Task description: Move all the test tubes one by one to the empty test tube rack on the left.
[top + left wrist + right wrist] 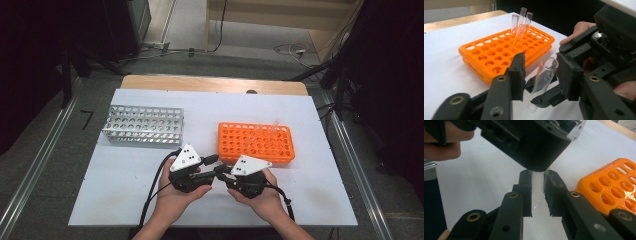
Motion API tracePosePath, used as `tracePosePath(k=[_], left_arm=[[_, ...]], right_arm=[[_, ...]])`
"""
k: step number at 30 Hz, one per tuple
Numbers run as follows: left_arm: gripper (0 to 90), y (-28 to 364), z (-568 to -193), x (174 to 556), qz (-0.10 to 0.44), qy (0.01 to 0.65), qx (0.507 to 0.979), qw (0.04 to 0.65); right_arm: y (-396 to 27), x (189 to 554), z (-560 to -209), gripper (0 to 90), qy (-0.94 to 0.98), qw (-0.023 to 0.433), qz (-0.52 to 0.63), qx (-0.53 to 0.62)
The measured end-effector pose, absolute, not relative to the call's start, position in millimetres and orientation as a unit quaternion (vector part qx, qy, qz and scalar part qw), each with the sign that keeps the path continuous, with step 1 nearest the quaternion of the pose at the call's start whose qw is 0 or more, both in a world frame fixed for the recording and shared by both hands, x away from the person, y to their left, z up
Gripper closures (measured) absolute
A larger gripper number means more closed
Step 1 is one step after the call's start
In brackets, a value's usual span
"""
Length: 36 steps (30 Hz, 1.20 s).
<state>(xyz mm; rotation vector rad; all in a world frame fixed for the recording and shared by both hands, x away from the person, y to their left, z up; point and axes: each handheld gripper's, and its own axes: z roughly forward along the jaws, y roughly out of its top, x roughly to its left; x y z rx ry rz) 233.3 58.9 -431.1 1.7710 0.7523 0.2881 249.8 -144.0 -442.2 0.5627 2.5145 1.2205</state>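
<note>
A clear glass test tube stands tilted between the two grippers at the front middle of the white table. My right gripper is shut on the test tube, its pads pressing both sides. My left gripper has its jaws around the upper part of the tube, with a gap still showing at the left pad. In the high view the left gripper and right gripper meet tip to tip. The left gripper's black body hangs just above the right gripper's jaws.
An orange tube rack sits just beyond the grippers, right of centre, with three clear tubes leaning in its far corner. A silver metal rack stands at the left back. The table's wooden far edge lies behind both racks.
</note>
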Motion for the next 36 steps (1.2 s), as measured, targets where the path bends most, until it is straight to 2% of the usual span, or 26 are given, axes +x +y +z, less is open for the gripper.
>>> tracePosePath(k=[3,11,20,25,26,32,36], left_arm=[[71.0,58,-431,232,0.125,0.318,0.755,0.560],[75.9,57,-430,230,0.142,0.318,0.755,0.555],[76.9,58,-430,231,0.142,0.320,0.752,0.559],[76.9,65,-426,233,0.150,0.334,0.742,0.561],[76.9,65,-426,233,0.150,0.334,0.742,0.561],[76.9,75,-423,238,0.158,0.344,0.737,0.560],[76.9,83,-423,241,0.162,0.349,0.736,0.557]], right_arm=[[-144,250,-443,74.2,0.873,0.147,0.422,0.194],[-144,250,-443,74.2,0.872,0.148,0.424,0.195],[-146,250,-443,73.3,0.865,0.146,0.436,0.200],[-151,250,-443,55.1,0.857,0.131,0.455,0.202],[-151,250,-443,55.1,0.857,0.131,0.455,0.202],[-173,251,-439,35.6,0.840,0.124,0.483,0.212],[-192,252,-438,28.9,0.825,0.127,0.502,0.228]])
